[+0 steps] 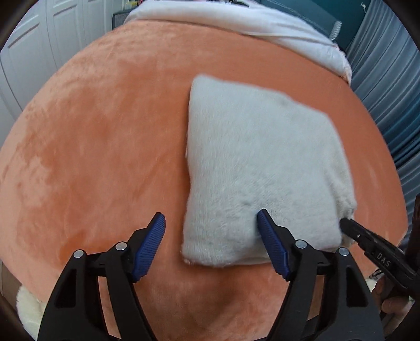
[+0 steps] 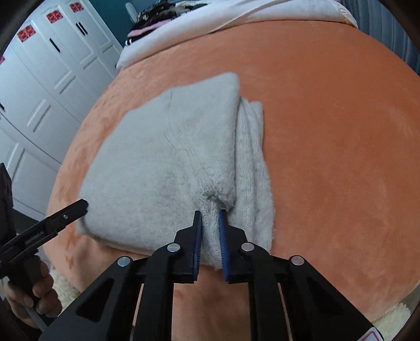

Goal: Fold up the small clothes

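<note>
A folded pale grey fluffy garment (image 1: 262, 168) lies on the orange plush bed cover (image 1: 105, 131). My left gripper (image 1: 211, 217) is open and empty just above the garment's near left corner; its right blue pad (image 1: 270, 236) is over the cloth. In the right wrist view the garment (image 2: 162, 162) lies folded, with a ribbed layer showing along its right side. My right gripper (image 2: 210, 217) is shut on the garment's near right edge, and also shows in the left wrist view (image 1: 346, 223). The left gripper's tip (image 2: 78, 207) appears at the garment's left corner.
A white duvet (image 1: 236, 18) is bunched at the far end of the bed. White wardrobe doors (image 2: 39, 91) stand to the left. Blue curtains (image 1: 388, 91) hang on the right. A cream fluffy rug (image 1: 29, 309) lies beyond the bed's near edge.
</note>
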Tool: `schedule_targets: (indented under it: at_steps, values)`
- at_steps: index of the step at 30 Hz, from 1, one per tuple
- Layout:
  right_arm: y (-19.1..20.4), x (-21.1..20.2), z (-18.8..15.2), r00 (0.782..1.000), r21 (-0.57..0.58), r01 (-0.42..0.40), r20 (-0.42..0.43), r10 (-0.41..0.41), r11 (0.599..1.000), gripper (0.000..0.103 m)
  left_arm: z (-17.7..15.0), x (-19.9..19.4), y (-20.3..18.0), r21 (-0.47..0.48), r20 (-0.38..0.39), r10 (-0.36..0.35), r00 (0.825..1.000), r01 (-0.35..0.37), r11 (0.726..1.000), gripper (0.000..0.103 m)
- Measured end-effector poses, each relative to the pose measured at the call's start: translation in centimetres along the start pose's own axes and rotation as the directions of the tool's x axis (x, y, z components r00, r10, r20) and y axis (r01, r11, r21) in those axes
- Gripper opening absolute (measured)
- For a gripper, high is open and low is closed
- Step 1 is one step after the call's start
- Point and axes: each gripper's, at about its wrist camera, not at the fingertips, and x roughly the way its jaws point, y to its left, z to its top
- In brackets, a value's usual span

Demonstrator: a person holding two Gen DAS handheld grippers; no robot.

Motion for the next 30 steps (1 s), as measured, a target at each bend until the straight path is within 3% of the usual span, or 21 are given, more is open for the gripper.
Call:
schedule_targets:
  at_steps: [4, 7, 11, 13, 15, 20, 23, 24, 25, 26, 30]
  values:
    - [-2.1, 1.2, -0.2, 0.999, 0.114, -0.053, -0.006, 0.054, 0.992, 0.008, -0.2, 1.0, 0.2, -0.015, 0.009, 0.015, 1.0, -0.015, 1.0, 0.074]
    - [-1.4, 0.9, -0.1, 0.999, 0.08, -0.022, -0.03, 0.024, 0.997, 0.009, 0.2, 0.2, -0.4, -0.004, 0.01, 0.034, 0.999, -0.034, 0.999, 0.071]
    - [0.3, -2.6, 0.5, 0.999, 0.029, -0.022, 0.045, 0.021, 0.999, 0.01, 0.4, -1.4, -0.9, 0.042, 0.054, 0.065, 0.996, -0.068, 0.997, 0.071]
    - [-0.5, -0.4, 0.0, 1.0, 0.022, 0.02, -0.016, -0.019, 1.0, 0.01, 0.1, 0.0, -0.6, 0.035, 0.018, 0.068, 0.997, -0.069, 0.997, 0.072]
    - [-1.7, 1.3, -0.5, 0.998, 0.049, -0.005, -0.064, 0.009, 0.999, 0.008, -0.1, 0.2, -0.2, 0.009, 0.005, 0.054, 0.999, -0.054, 0.998, 0.072]
    - [-1.2, -4.5, 2.2, 0.996, 0.069, -0.076, 0.061, 0.072, 0.995, 0.023, 0.6, -2.1, -0.9, 0.02, 0.063, 0.044, 0.997, -0.045, 0.999, 0.07]
    - [-1.0, -2.7, 4.0, 0.997, 0.051, -0.043, 0.061, 0.04, 0.998, 0.044, 1.0, -1.2, -1.2, 0.025, 0.044, 0.067, 0.997, -0.068, 0.997, 0.07]
    - [-1.1, -0.6, 4.4, 0.999, 0.049, -0.033, 0.005, 0.032, 0.998, 0.038, 1.0, -0.9, -1.1, 0.016, 0.035, 0.062, 0.997, -0.062, 0.998, 0.071]
    - [-1.3, 1.3, 4.4, 0.998, 0.05, -0.019, -0.052, 0.022, 0.999, 0.019, 1.0, -0.7, -1.1, 0.01, 0.03, 0.059, 0.998, -0.06, 0.998, 0.072]
    - [-1.2, 1.6, 4.4, 0.998, 0.052, -0.019, -0.064, 0.023, 0.998, 0.017, 1.0, -0.7, -1.0, 0.01, 0.029, 0.062, 0.998, -0.063, 0.998, 0.072]
    - [-0.3, -4.9, 4.7, 0.986, 0.014, -0.083, 0.146, 0.08, 0.996, 0.015, 0.8, -0.7, -0.8, 0.019, 0.031, 0.058, 0.998, -0.058, 0.998, 0.073]
